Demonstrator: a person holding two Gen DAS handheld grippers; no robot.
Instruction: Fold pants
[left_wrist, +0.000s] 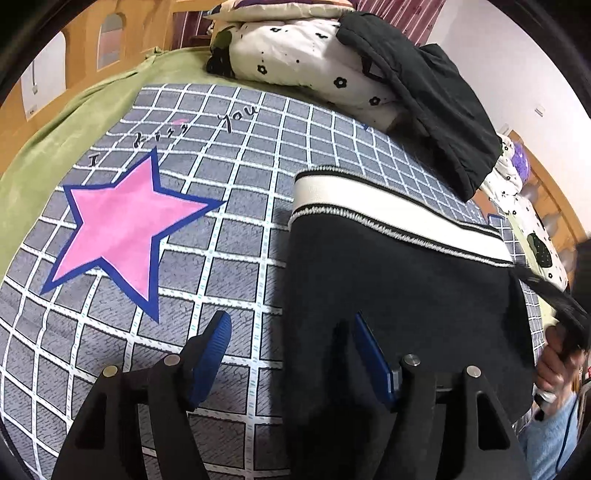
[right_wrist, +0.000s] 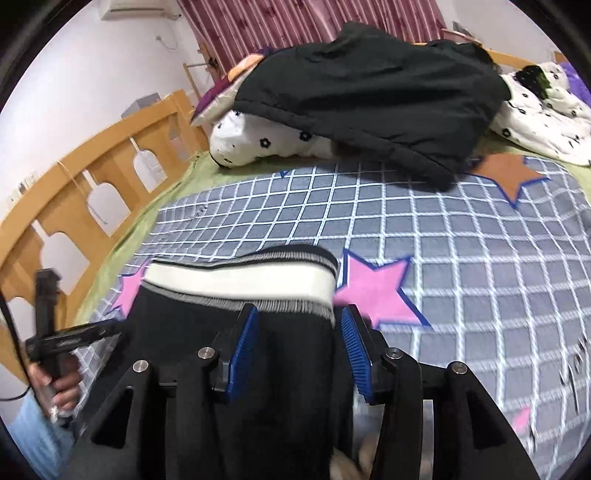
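Above pants (left_wrist: 399, 280): left claw (left_wrist: 291, 350) parted, empty.

A home bedroom; wooden bed frame (right_wrist: 74, 192), star-patterned bedspread (left_wrist: 221, 155), curtains (right_wrist: 258, 26).

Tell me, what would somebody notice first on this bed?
Probably the big pink star on the grey checked blanket, left of the black pants with their white waistband. Behind them, a dark jacket is draped over flowery white bedding.
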